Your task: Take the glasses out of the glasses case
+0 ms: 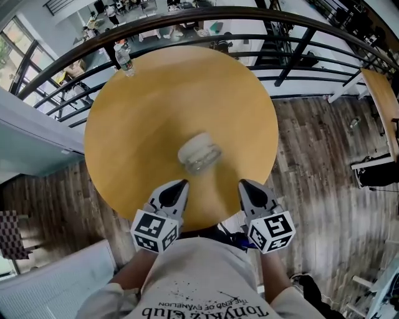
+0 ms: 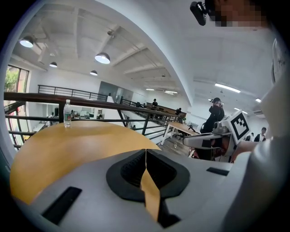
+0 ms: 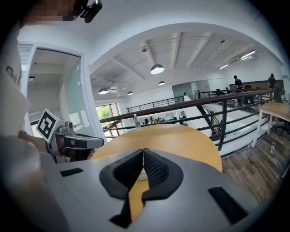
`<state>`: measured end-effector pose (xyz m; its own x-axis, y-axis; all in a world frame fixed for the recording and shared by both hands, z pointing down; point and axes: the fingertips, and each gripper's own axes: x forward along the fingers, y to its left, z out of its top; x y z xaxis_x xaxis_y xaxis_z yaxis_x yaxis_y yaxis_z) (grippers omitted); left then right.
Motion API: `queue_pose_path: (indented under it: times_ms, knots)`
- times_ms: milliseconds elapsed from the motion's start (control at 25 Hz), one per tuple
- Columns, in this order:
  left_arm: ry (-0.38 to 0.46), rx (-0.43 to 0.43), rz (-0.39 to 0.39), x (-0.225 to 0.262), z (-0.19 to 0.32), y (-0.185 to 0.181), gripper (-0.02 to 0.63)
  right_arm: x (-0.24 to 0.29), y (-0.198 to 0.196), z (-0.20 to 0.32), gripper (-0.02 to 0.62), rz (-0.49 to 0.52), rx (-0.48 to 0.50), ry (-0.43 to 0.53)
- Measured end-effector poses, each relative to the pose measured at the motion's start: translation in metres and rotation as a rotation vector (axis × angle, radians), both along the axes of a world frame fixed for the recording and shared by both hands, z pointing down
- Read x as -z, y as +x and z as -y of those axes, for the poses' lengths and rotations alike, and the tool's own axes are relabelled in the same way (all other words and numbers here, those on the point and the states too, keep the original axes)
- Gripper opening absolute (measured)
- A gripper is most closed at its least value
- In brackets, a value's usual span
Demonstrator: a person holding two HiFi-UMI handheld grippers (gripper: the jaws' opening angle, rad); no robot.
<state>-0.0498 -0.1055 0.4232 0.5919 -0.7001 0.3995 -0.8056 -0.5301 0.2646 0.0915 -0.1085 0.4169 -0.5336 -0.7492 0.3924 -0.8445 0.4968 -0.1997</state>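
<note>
Both tools idle at the table's near edge, person standing right behind them. Left gripper (image 1: 181,185): jaws pressed together tip to tip, nothing between them, confirmed in its own view (image 2: 146,152). Right gripper (image 1: 244,185): same, jaws closed on nothing (image 3: 142,152). They sit side by side, apart from each other, tips pointing in over the round wooden table (image 1: 137,124), just above its near rim. Glasses case (image 1: 199,152) lies about mid-table, slightly toward the near side, ahead of both grippers and roughly between their lines; neither touches it. The case is pale and motion-blurred in the head view, so I can't tell whether the lid is up or down, and the glasses themselves can't be made out. A water bottle (image 1: 124,59) stands upright at the table's far-left edge, well apart from the case, also visible in both gripper views (image 2: 67,113) (image 3: 137,122). A dark railing (image 1: 187,19) curves round the table's far side.
</note>
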Motion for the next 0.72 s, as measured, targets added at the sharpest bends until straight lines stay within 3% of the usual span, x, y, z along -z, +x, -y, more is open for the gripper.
queue_pose_path:
  times_ms: [720]
  knots:
    - [-0.04,-0.073,0.105,-0.055,0.047,0.003,0.025,-0.037,-0.015,0.033,0.026,-0.025,0.031,-0.059]
